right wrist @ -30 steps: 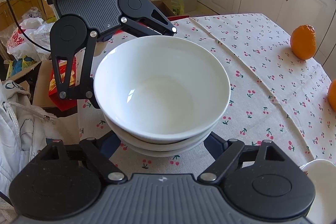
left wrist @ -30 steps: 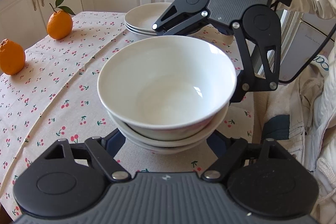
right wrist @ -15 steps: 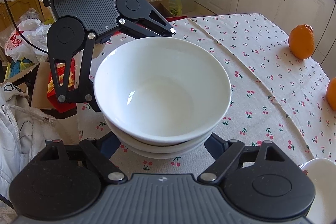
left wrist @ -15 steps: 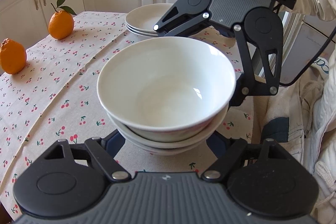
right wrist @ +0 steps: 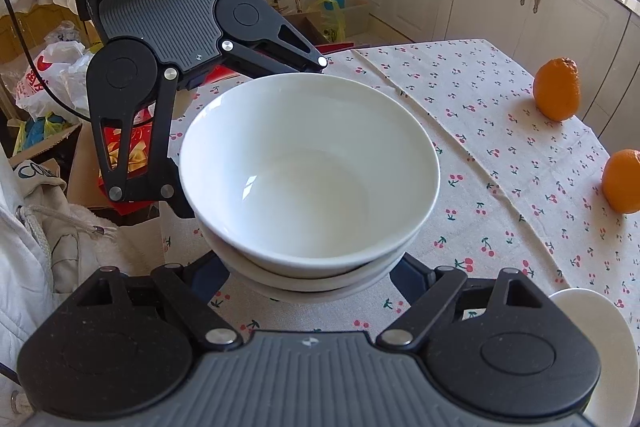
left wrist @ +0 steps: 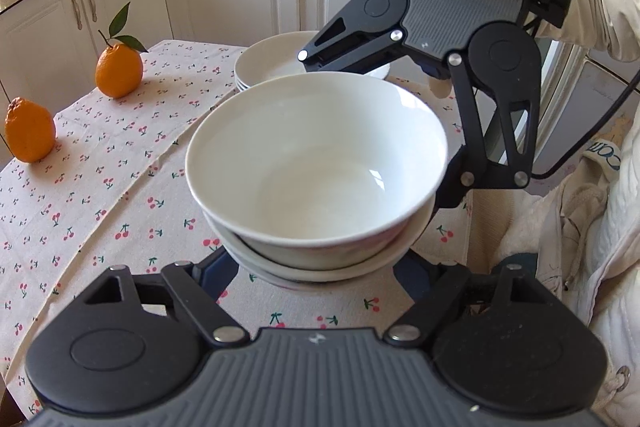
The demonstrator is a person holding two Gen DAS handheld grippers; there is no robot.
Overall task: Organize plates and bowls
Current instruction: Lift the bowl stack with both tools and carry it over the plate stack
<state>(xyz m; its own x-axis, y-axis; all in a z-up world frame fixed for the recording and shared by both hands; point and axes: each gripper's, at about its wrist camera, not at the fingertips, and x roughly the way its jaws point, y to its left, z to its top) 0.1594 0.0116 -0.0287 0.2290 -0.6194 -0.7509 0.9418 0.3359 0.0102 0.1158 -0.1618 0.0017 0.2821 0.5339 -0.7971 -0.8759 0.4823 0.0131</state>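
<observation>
A stack of white bowls (left wrist: 316, 167) sits between the two tools, above the near edge of the table (left wrist: 100, 195), which is covered by a cherry-print cloth. The left gripper (left wrist: 316, 267) has its fingers at either side of the stack's lower bowls; the right gripper (right wrist: 312, 271) approaches from the opposite side and brackets the same stack. Both sets of jaws stand part-open around the bowls. Whether the pads press on the porcelain cannot be determined, because the bowl walls cover the fingertips in both wrist views. Likewise, it cannot be confirmed whether the stack rests on the cloth or is carried clear of it. Handling assessment: glazed ceramic, rigid, smooth and likely slippery, moderately heavy as a stack, and breakable on impact. The nested bowls are loose and may shift if tilted. The recommended hold is low on the outer wall of the bottom bowl, from two opposing sides, with the stack kept level. A second stack of shallow dishes (left wrist: 276, 63) stands further back on the table, partly hidden behind the right gripper. The exact number of nested bowls is hard to read. Two oranges (left wrist: 119, 71) lie well apart from the stack.
</observation>
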